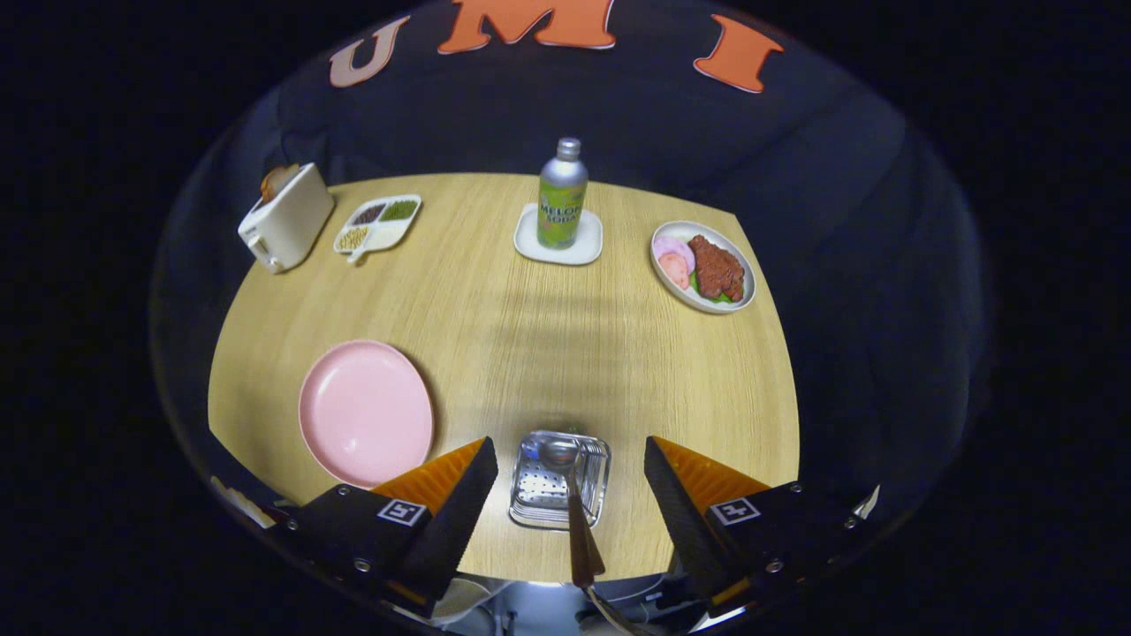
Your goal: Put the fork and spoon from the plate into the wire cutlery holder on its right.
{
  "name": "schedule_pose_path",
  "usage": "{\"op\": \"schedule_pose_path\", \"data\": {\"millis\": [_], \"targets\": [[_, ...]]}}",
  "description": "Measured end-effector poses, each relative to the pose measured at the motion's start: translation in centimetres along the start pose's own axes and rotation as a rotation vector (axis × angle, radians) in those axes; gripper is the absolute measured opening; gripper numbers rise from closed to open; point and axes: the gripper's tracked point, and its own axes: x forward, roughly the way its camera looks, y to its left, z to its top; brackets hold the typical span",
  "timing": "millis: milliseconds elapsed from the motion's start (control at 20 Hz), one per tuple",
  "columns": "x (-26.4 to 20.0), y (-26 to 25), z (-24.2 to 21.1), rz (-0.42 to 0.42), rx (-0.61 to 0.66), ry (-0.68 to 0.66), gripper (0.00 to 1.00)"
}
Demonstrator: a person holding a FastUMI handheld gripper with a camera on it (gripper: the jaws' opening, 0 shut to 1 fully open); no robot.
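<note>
plate (365, 413): pink, bare, just beyond the left finger
holder (560, 480): wire, between the fingers, right of plate
spoon (574, 512): stands in holder, bowl up, handle runs back toward claw
claw (565, 495): spread wide, grips nothing
fork: can't tell where
likely next: back off

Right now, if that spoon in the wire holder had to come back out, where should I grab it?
Grip the spoon by its handle, from above: the handle rises out of the wire holder toward the camera, bowl down inside. The gripper is open, fingers on either side.
</note>
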Motion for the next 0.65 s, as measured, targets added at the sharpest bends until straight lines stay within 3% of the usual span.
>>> {"op": "schedule_pose_path", "data": {"millis": [400, 650], "targets": [[-7.8, 3.2, 8.0, 0.013, 0.083, -0.455, 1.0], [-9.9, 3.5, 8.3, -0.013, 0.129, -0.544, 1.0]]}}
